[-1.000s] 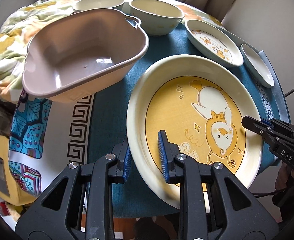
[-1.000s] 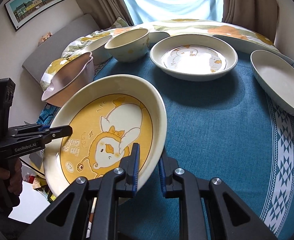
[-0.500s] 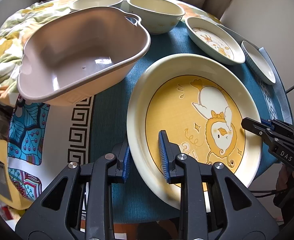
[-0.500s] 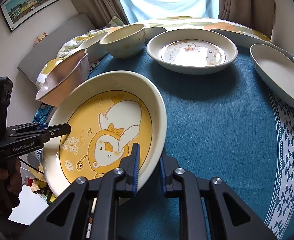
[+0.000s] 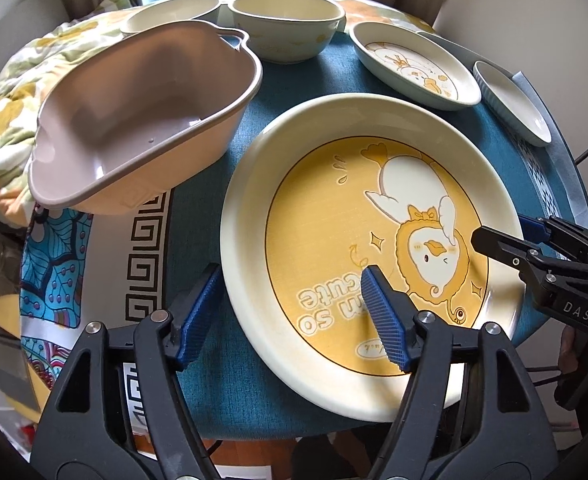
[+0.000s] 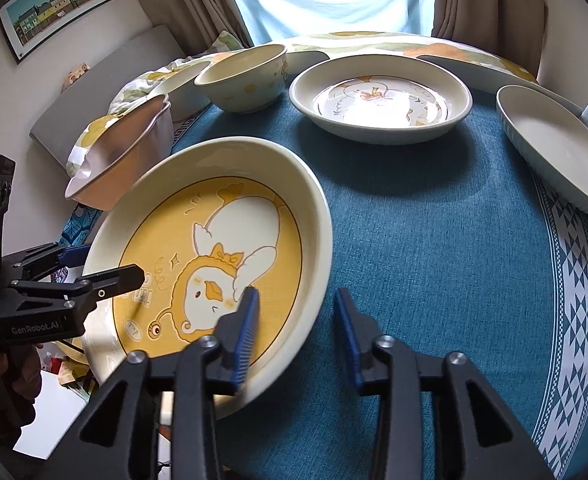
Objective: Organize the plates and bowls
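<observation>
Between each tool's opening jaws, left tool and right tool, the yellow plate rim sits unpressed, apparently set on the table.

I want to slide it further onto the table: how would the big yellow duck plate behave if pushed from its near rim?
The yellow duck plate looks like stiff glazed ceramic, so probably heavy and breakable. Its near edge seems to overhang the blue tablecloth, so pressing down there might tip it. The cloth may bunch rather than let it glide.
</observation>
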`<state>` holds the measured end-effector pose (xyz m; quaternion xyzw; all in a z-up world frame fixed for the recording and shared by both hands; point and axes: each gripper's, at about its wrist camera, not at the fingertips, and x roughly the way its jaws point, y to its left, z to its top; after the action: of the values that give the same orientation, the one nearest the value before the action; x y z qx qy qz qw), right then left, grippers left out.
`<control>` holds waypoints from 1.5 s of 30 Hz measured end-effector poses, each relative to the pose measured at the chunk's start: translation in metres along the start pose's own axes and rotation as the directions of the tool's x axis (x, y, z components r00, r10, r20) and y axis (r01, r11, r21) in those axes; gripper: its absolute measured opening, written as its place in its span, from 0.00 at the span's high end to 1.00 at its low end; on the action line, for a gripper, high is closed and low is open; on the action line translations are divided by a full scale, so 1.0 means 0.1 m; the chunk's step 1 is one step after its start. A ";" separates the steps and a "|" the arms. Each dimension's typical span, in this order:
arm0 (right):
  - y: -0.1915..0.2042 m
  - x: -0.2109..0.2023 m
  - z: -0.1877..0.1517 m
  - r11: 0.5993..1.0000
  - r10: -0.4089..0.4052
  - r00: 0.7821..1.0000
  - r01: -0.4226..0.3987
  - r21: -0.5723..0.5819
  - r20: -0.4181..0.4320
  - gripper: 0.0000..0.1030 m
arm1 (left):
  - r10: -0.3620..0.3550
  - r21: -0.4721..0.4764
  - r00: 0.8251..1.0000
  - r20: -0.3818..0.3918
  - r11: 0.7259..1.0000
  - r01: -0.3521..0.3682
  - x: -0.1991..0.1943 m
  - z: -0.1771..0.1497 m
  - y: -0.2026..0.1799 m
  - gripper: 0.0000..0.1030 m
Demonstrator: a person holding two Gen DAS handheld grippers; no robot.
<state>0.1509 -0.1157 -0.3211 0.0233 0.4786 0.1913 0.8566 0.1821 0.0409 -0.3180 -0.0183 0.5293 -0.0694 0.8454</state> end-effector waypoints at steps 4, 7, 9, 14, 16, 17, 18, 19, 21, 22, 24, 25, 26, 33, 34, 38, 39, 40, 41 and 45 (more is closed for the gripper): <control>-0.04 -0.09 0.00 1.000 0.003 1.000 -0.004 0.027 0.010 0.49 | 0.007 0.003 1.000 -0.004 1.000 -0.007 -0.10 0.01 -0.03 0.34; -0.02 -0.29 0.04 1.000 -0.003 1.000 0.002 0.031 0.023 0.49 | 0.013 0.008 1.000 0.004 1.000 -0.013 -0.29 0.05 -0.07 0.34; 0.00 -0.50 0.09 0.999 -0.014 0.999 0.012 0.034 0.045 0.49 | 0.015 0.017 0.999 0.028 1.000 -0.015 -0.51 0.10 -0.11 0.34; -0.04 -1.13 0.22 0.997 -0.046 0.990 0.036 0.073 0.133 0.33 | -0.019 0.056 0.990 0.139 0.998 0.011 -1.16 0.32 -0.38 0.21; -0.08 -1.36 0.26 0.994 -0.063 0.983 0.047 0.095 0.174 0.02 | -0.006 0.082 0.977 0.212 0.997 -0.012 -1.39 0.43 -0.55 0.01; -0.10 -1.47 0.27 0.993 -0.077 0.978 0.057 0.106 0.194 0.00 | -0.009 0.098 0.968 0.252 0.995 -0.017 -1.48 0.49 -0.65 0.00; -0.14 -1.58 0.28 0.991 -0.093 0.973 0.069 0.119 0.212 0.00 | -0.023 0.124 0.960 0.278 0.992 -0.012 -1.54 0.54 -0.75 0.00; -0.18 -1.68 0.29 0.987 -0.113 0.968 0.084 0.134 0.226 0.00 | -0.040 0.153 0.958 0.285 0.988 -0.004 -1.59 0.63 -0.85 0.00; -0.26 -1.87 0.28 0.979 -0.154 0.956 0.114 0.167 0.250 0.00 | -0.073 0.208 0.958 0.277 0.978 0.015 -1.61 0.79 -1.06 0.00; -0.30 -1.95 0.27 0.974 -0.175 0.950 0.129 0.186 0.259 0.00 | -0.099 0.237 0.957 0.274 0.971 0.032 -1.62 0.87 -1.16 0.00; -0.41 -2.11 0.26 0.959 -0.229 0.935 0.168 0.228 0.272 0.00 | -0.152 0.290 0.952 0.267 0.954 0.071 -1.61 1.04 -1.37 0.00; -0.47 -2.17 0.26 0.948 -0.262 0.926 0.195 0.250 0.272 0.00 | -0.170 0.310 0.951 0.257 0.947 0.085 -1.59 1.14 -1.48 0.00; -0.54 -2.21 0.25 0.932 -0.309 0.914 0.236 0.276 0.262 0.00 | -0.183 0.327 0.952 0.244 0.940 0.097 -1.56 1.25 -1.58 0.00; -1.13 -2.28 0.26 0.856 -0.418 0.885 0.308 0.414 0.206 0.00 | -0.278 0.445 0.941 0.194 0.880 0.168 -1.17 1.91 -2.24 0.00; -1.23 -2.24 0.26 0.855 -0.406 0.890 0.291 0.428 0.207 0.00 | -0.275 0.464 0.947 0.169 0.870 0.170 -1.05 2.00 -2.34 0.00; -1.65 -2.02 0.29 0.825 -0.369 0.913 0.234 0.515 0.176 0.00 | -0.291 0.490 0.956 0.040 0.839 0.235 -0.45 2.38 -2.66 0.00; -1.74 -1.95 0.29 0.816 -0.363 0.916 0.226 0.532 0.168 0.00 | -0.305 0.491 0.952 -0.002 0.829 0.267 -0.28 2.46 -2.73 0.00; -1.82 -1.88 0.30 0.808 -0.358 0.920 0.218 0.548 0.162 0.00 | -0.314 0.492 0.949 -0.039 0.820 0.292 -0.12 2.53 -2.77 0.00; -1.90 -1.81 0.31 0.799 -0.350 0.924 0.207 0.564 0.155 0.00 | -0.317 0.495 0.946 -0.073 0.812 0.311 0.05 2.59 -2.82 0.00; -2.13 -1.49 0.34 0.758 -0.320 0.939 0.172 0.629 0.129 0.05 | -0.315 0.474 0.927 -0.203 0.797 0.375 0.72 2.75 -2.95 0.06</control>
<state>0.1746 -0.3606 -0.2290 0.2561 0.4116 -0.0920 0.8698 0.4308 -0.2730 -0.2305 0.1113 0.5274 -0.3594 0.7618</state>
